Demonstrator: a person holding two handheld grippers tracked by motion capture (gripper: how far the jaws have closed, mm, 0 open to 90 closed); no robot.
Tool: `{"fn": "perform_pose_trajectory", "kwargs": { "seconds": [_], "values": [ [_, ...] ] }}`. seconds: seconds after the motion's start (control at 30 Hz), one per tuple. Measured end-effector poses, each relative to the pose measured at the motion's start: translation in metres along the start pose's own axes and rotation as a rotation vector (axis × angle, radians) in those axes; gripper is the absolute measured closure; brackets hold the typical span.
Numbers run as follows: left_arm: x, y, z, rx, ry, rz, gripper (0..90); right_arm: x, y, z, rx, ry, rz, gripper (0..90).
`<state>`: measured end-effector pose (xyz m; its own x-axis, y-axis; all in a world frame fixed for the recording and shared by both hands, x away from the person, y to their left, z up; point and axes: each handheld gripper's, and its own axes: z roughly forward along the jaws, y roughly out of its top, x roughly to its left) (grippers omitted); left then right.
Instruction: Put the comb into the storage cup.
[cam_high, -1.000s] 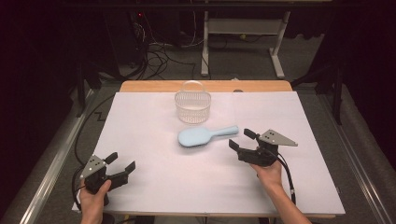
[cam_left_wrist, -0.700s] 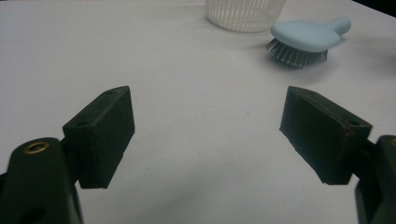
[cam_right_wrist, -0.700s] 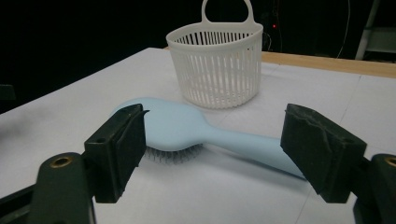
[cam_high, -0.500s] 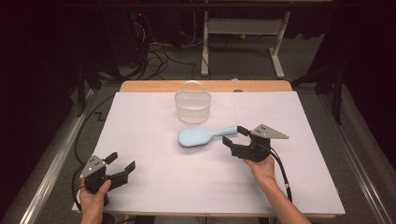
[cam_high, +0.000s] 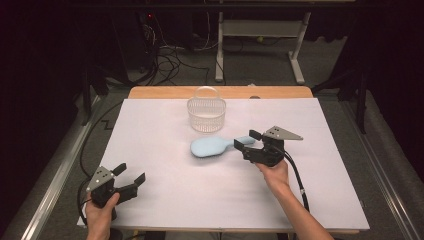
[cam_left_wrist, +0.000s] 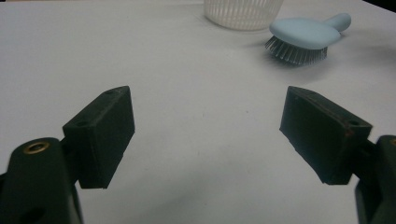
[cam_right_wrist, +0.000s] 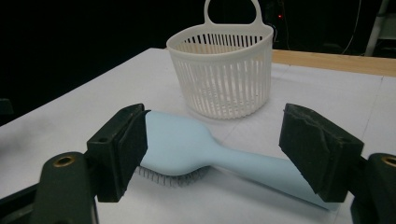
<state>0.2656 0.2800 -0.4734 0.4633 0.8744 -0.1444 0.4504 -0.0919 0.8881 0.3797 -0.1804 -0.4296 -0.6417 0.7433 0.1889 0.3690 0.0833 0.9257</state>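
- From the high view: my right gripper (cam_high: 246, 140) sits at the thin end of the blue brush (cam_high: 214, 146), which lies bristles down in the middle of the white bench (cam_high: 165, 150), just in front of the little white basket (cam_high: 206, 114). My right fingers are wide open, one on each side of the handle, and hold nothing yet. My left gripper (cam_high: 131, 173) rests near the front left corner, well away from the brush, fingers open and empty too.
- From the left gripper view: my two black fingers (cam_left_wrist: 100, 135) stand far apart over bare white bench (cam_left_wrist: 196, 121). The brush (cam_left_wrist: 306, 35) and the bottom of the basket (cam_left_wrist: 243, 11) are far off at the top.
- From the right gripper view: the brush (cam_right_wrist: 196, 147) lies between my fingers (cam_right_wrist: 119, 149), and its handle runs toward the right one. I can't tell if the left one touches the head. To do this well, I think I should slide on a bit so both pads face the thin handle, then squeeze gently and lift it flat. The basket (cam_right_wrist: 222, 74) is just behind, upright and empty.
- The bench (cam_right_wrist: 327, 93) has a smooth white sheet with a wooden edge at the back. The room is dark, with cables and a stand on the floor.
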Motion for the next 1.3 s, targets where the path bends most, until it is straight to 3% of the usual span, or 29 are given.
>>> {"fn": "perform_pose_trajectory", "kwargs": {
  "seconds": [0.23,0.43,0.63,0.77,0.83,0.87,1.0,1.3],
  "values": [
    [0.0,0.0,0.0,0.0,-0.004,-0.001,18.6,0.001,0.009,0.009,0.036,-0.008,-0.035,26.1],
    [0.0,-0.001,-0.002,0.0,-0.001,-0.009,18.6,0.0,0.023,0.015,0.167,-0.003,-0.084,28.3],
    [0.0,-0.001,-0.002,0.0,-0.005,-0.012,18.5,0.0,0.034,0.018,0.224,0.009,-0.122,28.3],
    [0.0,-0.001,-0.002,0.001,-0.007,-0.009,18.5,-0.001,0.04,0.024,0.284,0.001,-0.128,28.3],
    [0.0,-0.002,-0.002,0.003,-0.006,-0.009,18.5,-0.002,0.044,0.03,0.346,-0.012,-0.127,28.3],
    [0.0,-0.002,-0.002,0.003,-0.006,-0.009,18.5,-0.002,0.044,0.03,0.346,-0.012,-0.127,28.3],
    [0.001,-0.002,-0.002,0.004,-0.007,-0.011,18.5,-0.003,0.049,0.041,0.443,-0.024,-0.151,28.4],
    [0.0,-0.002,-0.001,0.005,-0.011,-0.01,18.5,-0.006,0.05,0.054,0.542,-0.034,-0.155,29.1]
  ]
}}
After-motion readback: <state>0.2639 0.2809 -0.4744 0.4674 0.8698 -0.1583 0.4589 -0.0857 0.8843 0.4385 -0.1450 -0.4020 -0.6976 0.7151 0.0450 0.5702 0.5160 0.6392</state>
